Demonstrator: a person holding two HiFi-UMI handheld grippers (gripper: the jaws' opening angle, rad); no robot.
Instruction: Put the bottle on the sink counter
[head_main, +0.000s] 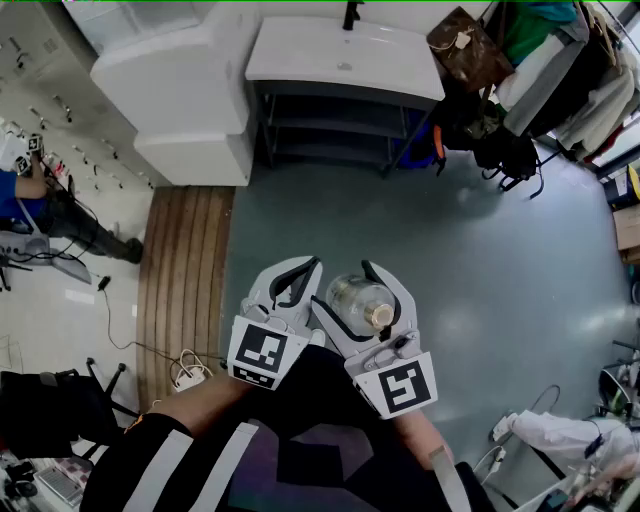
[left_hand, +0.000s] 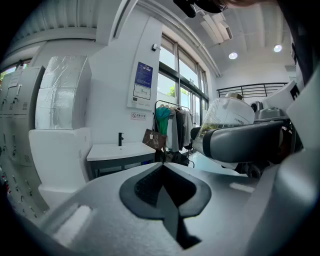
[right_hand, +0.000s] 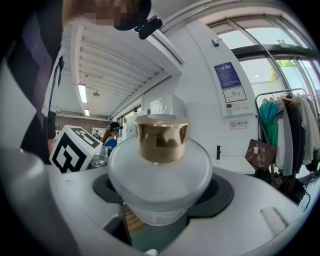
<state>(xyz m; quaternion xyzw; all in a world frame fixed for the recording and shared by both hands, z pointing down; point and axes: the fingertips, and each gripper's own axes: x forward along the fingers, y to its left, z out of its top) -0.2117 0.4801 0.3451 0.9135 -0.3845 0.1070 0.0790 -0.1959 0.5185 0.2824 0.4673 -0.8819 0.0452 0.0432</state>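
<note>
My right claw is clamped round the gold-capped glass bottle, cap towards me, likely for steady carrying. My left claw, just beside it, is closed and empty. The sink bench lies well ahead.

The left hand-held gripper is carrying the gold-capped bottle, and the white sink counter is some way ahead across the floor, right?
Not quite. The right hand-held gripper carries the gold-capped bottle, as the right gripper view shows; the left hand-held gripper is shut and empty. The white sink counter is indeed some way ahead.
</note>
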